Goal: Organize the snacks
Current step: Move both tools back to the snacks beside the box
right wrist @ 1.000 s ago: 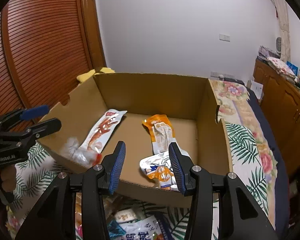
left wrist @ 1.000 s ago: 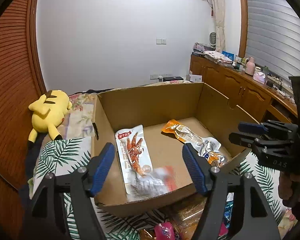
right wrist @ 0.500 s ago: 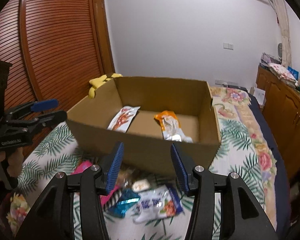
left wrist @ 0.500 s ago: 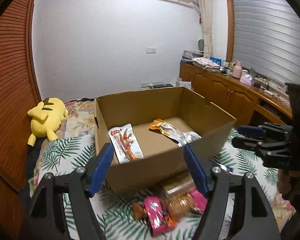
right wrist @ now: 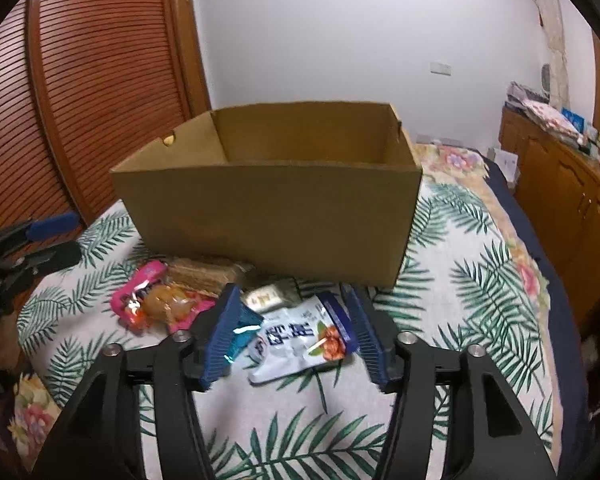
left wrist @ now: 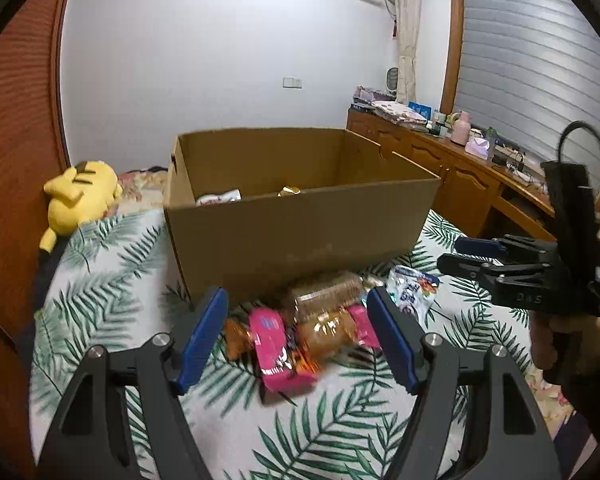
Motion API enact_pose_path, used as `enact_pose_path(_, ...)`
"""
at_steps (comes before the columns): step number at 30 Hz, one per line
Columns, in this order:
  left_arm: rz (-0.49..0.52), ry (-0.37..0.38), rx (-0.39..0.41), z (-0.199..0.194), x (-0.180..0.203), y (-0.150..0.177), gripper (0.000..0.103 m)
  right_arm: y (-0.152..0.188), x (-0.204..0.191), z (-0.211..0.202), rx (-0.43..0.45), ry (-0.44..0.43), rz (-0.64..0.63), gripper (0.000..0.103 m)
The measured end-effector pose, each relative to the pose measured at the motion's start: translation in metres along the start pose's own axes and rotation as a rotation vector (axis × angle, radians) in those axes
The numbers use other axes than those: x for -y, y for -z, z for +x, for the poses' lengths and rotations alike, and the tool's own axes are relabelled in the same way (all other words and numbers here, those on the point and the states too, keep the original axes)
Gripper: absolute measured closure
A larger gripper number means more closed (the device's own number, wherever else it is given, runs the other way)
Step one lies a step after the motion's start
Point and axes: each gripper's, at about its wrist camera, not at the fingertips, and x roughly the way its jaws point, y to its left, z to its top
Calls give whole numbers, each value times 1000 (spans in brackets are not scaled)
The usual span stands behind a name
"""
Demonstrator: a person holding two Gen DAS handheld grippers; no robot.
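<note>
While the snack packets (left wrist: 300, 328) lie in a loose heap on the leaf-patterned bedspread (left wrist: 100, 288), just in front of the near wall of the cardboard box (left wrist: 300, 232), we see them at the lower centre of both views. In the left wrist view a pink packet (left wrist: 278, 354) sits foremost, with a clear pack of brown biscuits (left wrist: 326, 298) behind it and a white and blue packet (right wrist: 300, 336) to the right. Inside the box, only the tops of two packets (left wrist: 220, 198) show above the near wall.

Our left gripper (left wrist: 298, 338) stands wide open at the bottom of its own view, its blue pads on either side of the pink packet but clear of it; nothing is held. Our right gripper (right wrist: 292, 336) has just been opening its jaws, and in its view they frame the white and blue packet. We cannot tell whether the left pad touches the small teal wrapper (right wrist: 240, 336) beside it, and the pads do not press on the packet, so it grips nothing.

Each gripper shows in the other's view: the right one at the right edge, with part of a hand (left wrist: 568, 344) under it, the left one at the left edge.

Further out, a yellow plush toy (left wrist: 82, 196) lies at the left in the left wrist view, beside a slatted wooden door (right wrist: 100, 80). A wooden cabinet (left wrist: 460, 168) with clutter on top runs along the right, under a window shutter (left wrist: 540, 80).
</note>
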Motion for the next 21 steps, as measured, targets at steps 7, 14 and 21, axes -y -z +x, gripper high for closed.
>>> enact_pose_path(7,-47,-5,5,-5,-1,25,30,16,13,22,-61,19,84,36)
enact_pose_path(14,-47,-16,-5,-9,0,36,30,20,12,40,-105,45,137,32)
enact_pose_path(21,-27,-22,-16,-3,5,42,30,15,13,55,-142,103,154,29)
